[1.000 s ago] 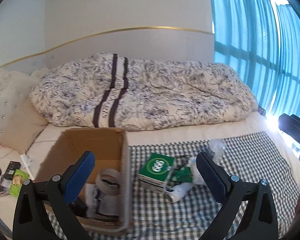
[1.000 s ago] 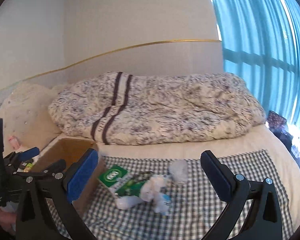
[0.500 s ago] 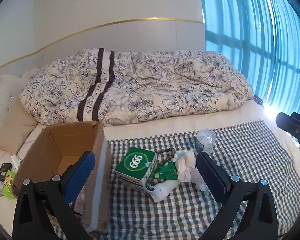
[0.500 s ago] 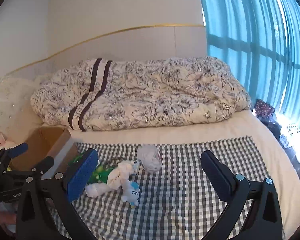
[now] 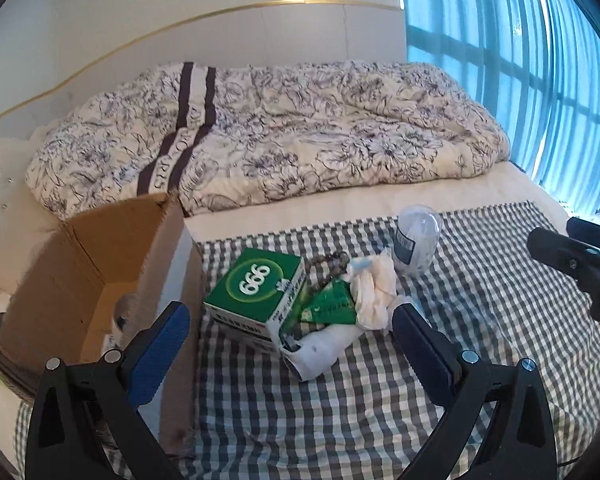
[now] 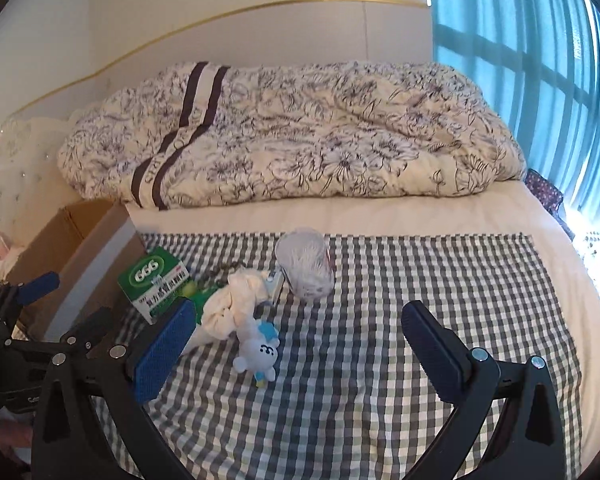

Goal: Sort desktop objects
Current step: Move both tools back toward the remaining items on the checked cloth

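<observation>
Bedroom light falls on a bed spread with a checked cloth, where the clutter sits heaped together: a green box, a crumpled white cloth, a clear jar at its 1 o'clock and a small blue plush. At 9 o'clock stands an open cardboard box, seemingly the sorting bin. Both the left gripper and right gripper hang empty, jaws wide apart, apparently choosing a piece.

A home bedroom: a bed with floral duvet beside curtained window.
</observation>
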`<action>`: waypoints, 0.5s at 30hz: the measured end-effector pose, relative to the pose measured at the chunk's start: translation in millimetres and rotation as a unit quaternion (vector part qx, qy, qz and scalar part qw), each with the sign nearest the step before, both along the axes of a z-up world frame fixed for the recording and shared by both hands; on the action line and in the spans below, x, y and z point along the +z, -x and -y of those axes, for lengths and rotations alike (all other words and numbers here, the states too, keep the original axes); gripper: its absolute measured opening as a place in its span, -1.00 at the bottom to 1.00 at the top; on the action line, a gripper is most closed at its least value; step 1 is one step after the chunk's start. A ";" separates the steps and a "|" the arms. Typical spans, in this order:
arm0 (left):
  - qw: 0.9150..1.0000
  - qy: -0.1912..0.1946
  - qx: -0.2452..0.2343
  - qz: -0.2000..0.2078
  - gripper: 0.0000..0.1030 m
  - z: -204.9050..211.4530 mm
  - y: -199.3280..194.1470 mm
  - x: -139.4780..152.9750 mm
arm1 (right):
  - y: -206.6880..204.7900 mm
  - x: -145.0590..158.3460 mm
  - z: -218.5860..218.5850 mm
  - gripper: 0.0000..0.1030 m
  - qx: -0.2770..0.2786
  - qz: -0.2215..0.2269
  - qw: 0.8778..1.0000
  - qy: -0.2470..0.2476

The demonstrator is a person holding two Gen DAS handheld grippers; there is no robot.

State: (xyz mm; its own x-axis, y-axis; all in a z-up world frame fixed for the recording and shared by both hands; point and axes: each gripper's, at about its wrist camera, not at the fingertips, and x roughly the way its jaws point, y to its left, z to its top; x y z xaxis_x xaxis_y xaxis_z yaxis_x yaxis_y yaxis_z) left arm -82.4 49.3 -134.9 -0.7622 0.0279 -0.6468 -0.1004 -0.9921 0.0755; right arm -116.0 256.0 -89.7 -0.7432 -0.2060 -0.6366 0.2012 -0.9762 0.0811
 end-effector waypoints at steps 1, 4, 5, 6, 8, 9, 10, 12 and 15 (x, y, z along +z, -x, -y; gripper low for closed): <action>1.000 -0.003 -0.005 0.002 1.00 0.5 0.3 -3.1 | 1.4 -3.4 0.6 0.99 0.001 0.003 1.000 -0.001; 1.000 -0.006 -0.008 0.013 1.00 2.0 3.0 -13.6 | 6.8 -14.9 3.1 0.99 0.003 0.016 1.000 -0.007; 1.000 -0.005 -0.008 0.016 1.00 2.8 3.5 -16.7 | 7.5 -18.1 3.8 0.99 0.005 0.019 1.000 -0.008; 1.000 -0.005 -0.007 0.019 1.00 3.8 4.2 -20.2 | 8.0 -21.3 4.6 0.99 0.007 0.022 1.000 -0.009; 1.000 -0.008 -0.004 0.025 1.00 5.7 5.9 -26.2 | 9.6 -29.2 7.2 0.99 0.014 0.031 0.999 -0.015; 1.000 -0.010 -0.003 0.028 1.00 6.1 6.8 -28.5 | 10.5 -32.9 8.8 0.99 0.017 0.035 0.999 -0.018; 0.999 -0.012 -0.002 0.031 1.00 6.9 7.9 -31.2 | 11.2 -36.1 10.2 0.99 0.020 0.038 0.999 -0.021; 0.999 -0.016 -0.001 0.037 1.00 8.5 10.4 -37.2 | 12.9 -42.8 12.9 0.99 0.027 0.046 0.998 -0.023; 0.999 -0.022 -0.001 0.048 1.00 10.4 14.4 -46.8 | 16.0 -51.6 17.8 0.99 0.034 0.056 0.998 -0.025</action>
State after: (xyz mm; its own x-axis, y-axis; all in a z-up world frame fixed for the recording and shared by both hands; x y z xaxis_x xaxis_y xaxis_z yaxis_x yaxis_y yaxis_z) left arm -96.9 38.9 -181.7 -0.6961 0.0592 -0.7155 -0.1069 -0.9940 0.0217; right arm -132.0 238.2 -141.3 -0.6522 -0.2191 -0.7257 0.2586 -0.9642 0.0588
